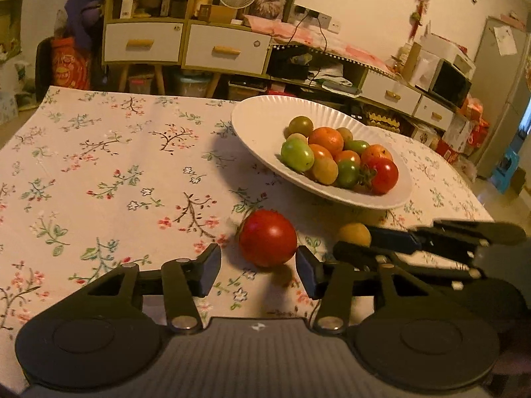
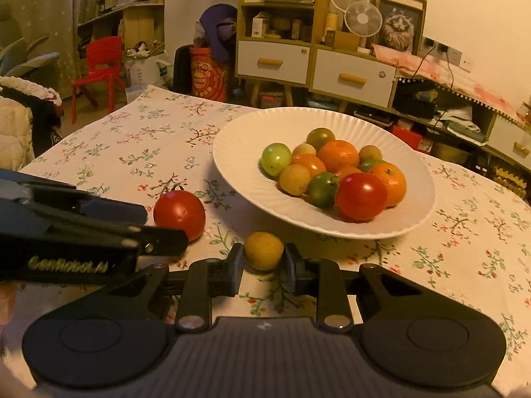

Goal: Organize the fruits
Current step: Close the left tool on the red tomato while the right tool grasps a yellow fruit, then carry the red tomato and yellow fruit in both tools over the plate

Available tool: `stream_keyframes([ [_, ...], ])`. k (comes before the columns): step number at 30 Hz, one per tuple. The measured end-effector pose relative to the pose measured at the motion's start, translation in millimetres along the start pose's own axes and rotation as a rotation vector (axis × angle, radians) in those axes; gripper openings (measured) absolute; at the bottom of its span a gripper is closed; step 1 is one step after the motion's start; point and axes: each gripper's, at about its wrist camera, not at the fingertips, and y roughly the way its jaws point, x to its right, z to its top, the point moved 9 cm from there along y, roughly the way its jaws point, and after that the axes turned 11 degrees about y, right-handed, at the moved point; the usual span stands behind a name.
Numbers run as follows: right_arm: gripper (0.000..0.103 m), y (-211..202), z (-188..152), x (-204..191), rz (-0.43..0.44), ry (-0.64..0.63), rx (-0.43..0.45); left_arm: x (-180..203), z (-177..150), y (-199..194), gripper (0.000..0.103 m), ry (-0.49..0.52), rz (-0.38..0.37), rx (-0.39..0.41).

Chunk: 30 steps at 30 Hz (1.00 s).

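Your right claw (image 2: 264, 262) is clenching the yellow fruit (image 2: 264, 250) on the surface (image 2: 132, 152); your left claw (image 1: 259, 272) is hanging released before the red tomato (image 1: 267, 237). Next, you're probably lifting toward the plate (image 2: 239, 165).

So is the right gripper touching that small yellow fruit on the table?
Touching. In the right wrist view, the right gripper has both pads pressed against the sides of the small yellow fruit, no gap visible.

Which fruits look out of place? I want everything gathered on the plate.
Two sit on the tablecloth, off the white plate: a red tomato between the open left gripper jaws, and a small yellow fruit clamped by the right gripper.
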Motion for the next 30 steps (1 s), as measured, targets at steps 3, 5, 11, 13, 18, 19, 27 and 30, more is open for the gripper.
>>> stream_keyframes([
  [3,0.023,-3,-2,3,0.0,-0.005,-0.002,3,3,3,0.053,0.004,0.001,0.004],
  [5,0.023,-5,-3,6,-0.001,-0.009,-0.004,6,4,4,0.052,0.012,0.003,0.007],
  [11,0.023,-6,-2,9,-0.005,-0.009,-0.008,11,2,3,0.043,0.059,0.02,0.001],
  [13,0.023,-6,-2,10,-0.006,-0.003,-0.008,11,1,2,0.043,0.067,0.025,0.0],
  [18,0.023,-7,-3,11,-0.001,0.012,-0.003,15,4,-2,0.043,0.076,0.026,0.002],
  [19,0.023,-8,-2,10,0.002,0.014,0.0,17,5,-3,0.043,0.081,0.027,0.006],
  [27,0.023,-21,4,14,0.028,0.014,0.025,23,11,-15,0.043,0.078,0.022,0.028],
  [30,0.023,-25,8,18,0.037,0.009,0.037,25,15,-21,0.043,0.076,0.017,0.039],
])
